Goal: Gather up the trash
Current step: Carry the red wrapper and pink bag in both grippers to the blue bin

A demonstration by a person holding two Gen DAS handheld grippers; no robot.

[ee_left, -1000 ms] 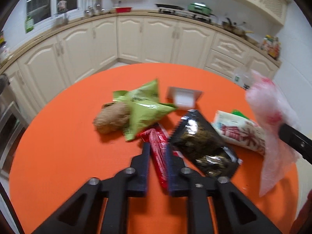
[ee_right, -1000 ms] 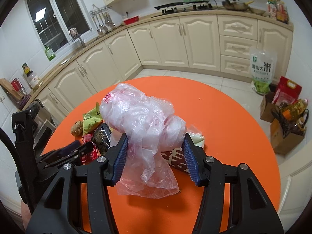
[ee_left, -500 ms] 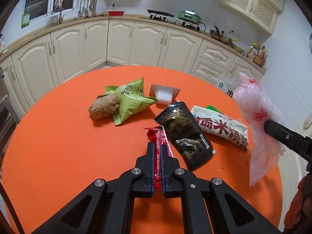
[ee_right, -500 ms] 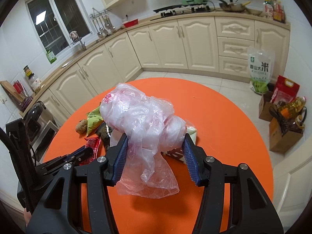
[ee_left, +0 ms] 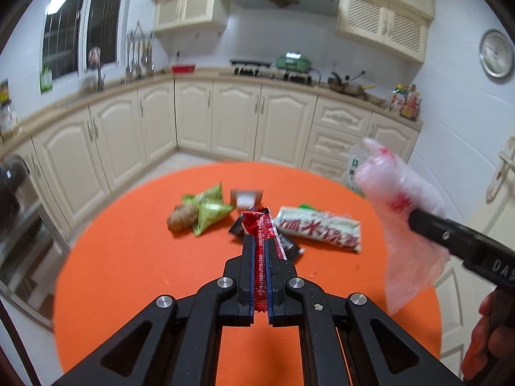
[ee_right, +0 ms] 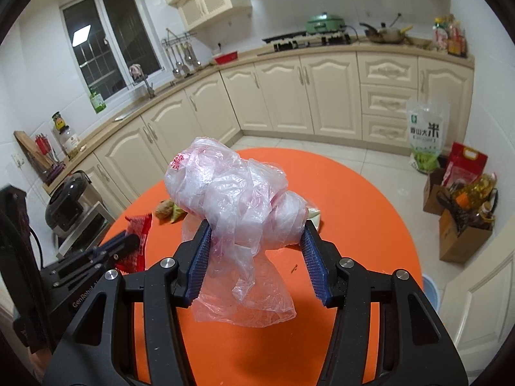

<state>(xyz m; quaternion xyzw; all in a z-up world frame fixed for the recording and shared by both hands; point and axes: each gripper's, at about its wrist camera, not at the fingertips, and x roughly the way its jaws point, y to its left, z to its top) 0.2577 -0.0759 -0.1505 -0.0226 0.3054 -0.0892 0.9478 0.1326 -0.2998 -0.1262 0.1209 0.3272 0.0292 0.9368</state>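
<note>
My left gripper is shut on a red snack wrapper and holds it lifted above the round orange table. On the table lie a green wrapper, a brown ginger-like lump, a small white box, a white printed packet and a dark packet, partly hidden behind my fingers. My right gripper is shut on a bunched, translucent pink plastic bag held over the table. In the right wrist view the left gripper and its red wrapper show at the left.
Cream kitchen cabinets curve behind the table. A rice bag and paper bags with bottles stand on the floor to the right. A dark cooker sits left of the table. A person's hand grips the right tool.
The left jaws closed on the red wrapper and lifted it off the table, drawing back. The right gripper rose a little with the plastic bag still in it.
</note>
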